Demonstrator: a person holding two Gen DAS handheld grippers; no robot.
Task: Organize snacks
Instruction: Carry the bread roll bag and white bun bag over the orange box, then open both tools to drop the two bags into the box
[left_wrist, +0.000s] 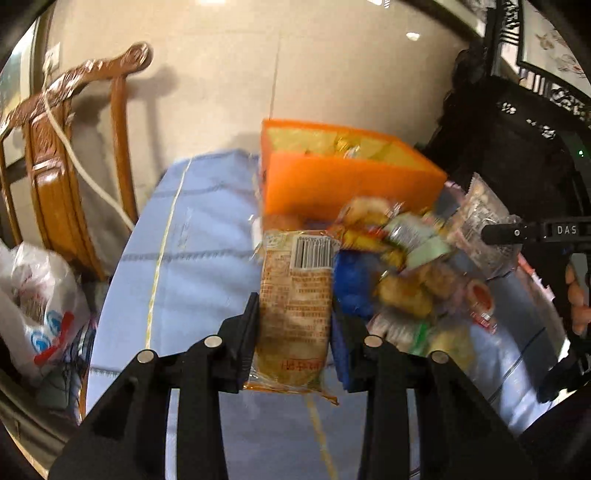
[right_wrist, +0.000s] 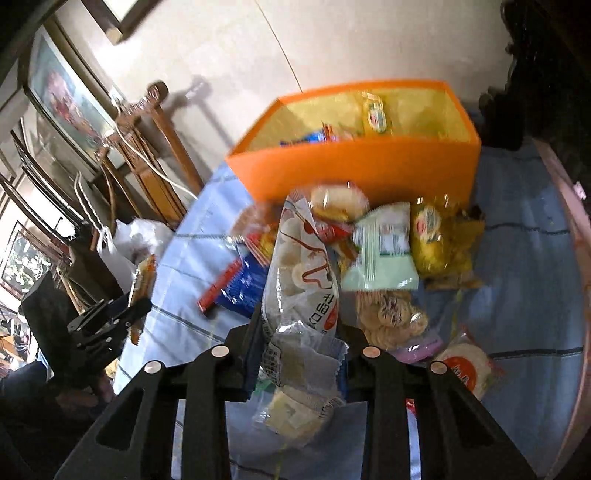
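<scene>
My left gripper is clamped on an orange-printed cake packet, its long axis in line with the fingers, with the orange box straight ahead. My right gripper pinches a white rice-cracker packet lengthwise, and looks nearer the box, just beyond the snack pile.

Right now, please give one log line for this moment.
left gripper: holds bread pack | right gripper: holds white snack bag | orange box: partly filled

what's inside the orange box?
In the orange box: a yellow packet against the back wall and a blue-red wrapper. The front wall hides the bottom.
</scene>
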